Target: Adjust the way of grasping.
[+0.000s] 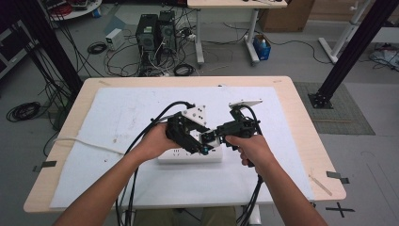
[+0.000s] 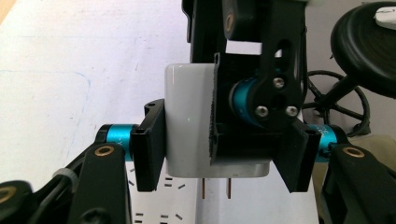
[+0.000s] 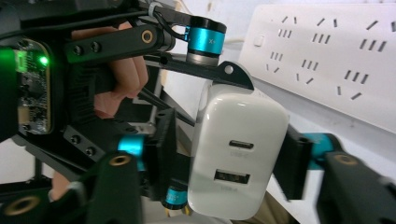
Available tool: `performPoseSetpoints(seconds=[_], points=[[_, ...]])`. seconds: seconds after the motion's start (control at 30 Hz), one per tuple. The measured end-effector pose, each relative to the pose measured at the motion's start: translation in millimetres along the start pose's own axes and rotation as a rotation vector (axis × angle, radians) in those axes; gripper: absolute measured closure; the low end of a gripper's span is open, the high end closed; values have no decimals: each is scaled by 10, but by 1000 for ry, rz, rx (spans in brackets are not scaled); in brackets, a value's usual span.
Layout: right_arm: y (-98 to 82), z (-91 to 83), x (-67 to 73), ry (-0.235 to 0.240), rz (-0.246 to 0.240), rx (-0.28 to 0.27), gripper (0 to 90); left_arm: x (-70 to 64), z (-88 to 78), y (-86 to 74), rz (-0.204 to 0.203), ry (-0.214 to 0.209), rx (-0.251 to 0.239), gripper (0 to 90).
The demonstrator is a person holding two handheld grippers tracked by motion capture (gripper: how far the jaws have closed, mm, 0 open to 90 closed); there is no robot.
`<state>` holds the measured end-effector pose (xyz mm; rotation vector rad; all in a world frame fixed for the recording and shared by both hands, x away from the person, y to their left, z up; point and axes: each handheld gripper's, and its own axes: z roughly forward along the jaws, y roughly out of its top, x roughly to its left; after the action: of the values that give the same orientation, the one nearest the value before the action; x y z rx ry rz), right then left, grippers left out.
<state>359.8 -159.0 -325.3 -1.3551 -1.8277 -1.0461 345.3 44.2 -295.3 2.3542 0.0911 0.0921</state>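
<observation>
the white charger (image 2: 191, 126) sits clamped in my left hand-held gripper (image 2: 219, 149), prongs bare above the power strip (image 1: 188, 155) on the bench (image 1: 291, 94), my right hand-held gripper (image 3: 229, 158) closing around it, so plugging in remains.

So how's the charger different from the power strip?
The charger is a small rounded block; the power strip is long and flat. The charger is held above the table in the left gripper; the strip lies on the table. The charger has two prongs and two ports; the strip has rows of socket slots. Both are white plastic.
</observation>
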Motion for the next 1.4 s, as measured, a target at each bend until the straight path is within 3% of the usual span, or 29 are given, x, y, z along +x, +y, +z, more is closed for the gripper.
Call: performPoseSetpoints(seconds=[0.2,0.33,0.43,0.5,0.57,0.63,0.83,1.0,1.13,1.17,1.27,1.33,1.4], points=[[-9,16,-44,31,43,1,593,-21,-10,1,21,22,-17,425],[-15,31,-57,35,35,-23,616,-31,-7,0,41,46,1,421],[-13,27,-52,11,26,-23,620,-23,-17,-8,13,46,1,390],[-15,3,-77,-29,8,-31,621,-7,-52,-30,-5,52,14,291],[-17,-47,-107,-55,-23,-48,620,10,-90,-73,-20,60,26,290],[-16,-109,-123,-82,-53,-54,620,48,-132,-131,-49,69,62,228],[-34,-267,-150,-160,-184,-44,620,155,-279,-362,-133,114,135,213],[-46,-355,-79,-284,-363,-44,620,240,-415,-561,-185,138,207,213],[-51,-399,14,-442,-475,-24,621,295,-545,-697,-231,150,255,213],[-49,-407,38,-481,-498,-17,621,320,-588,-725,-229,143,289,213],[-33,-417,99,-605,-535,35,621,349,-663,-816,-266,151,341,213],[-17,-432,112,-650,-543,70,621,378,-735,-867,-267,144,395,213],[-3,-463,109,-687,-546,98,621,380,-794,-918,-287,150,411,213]])
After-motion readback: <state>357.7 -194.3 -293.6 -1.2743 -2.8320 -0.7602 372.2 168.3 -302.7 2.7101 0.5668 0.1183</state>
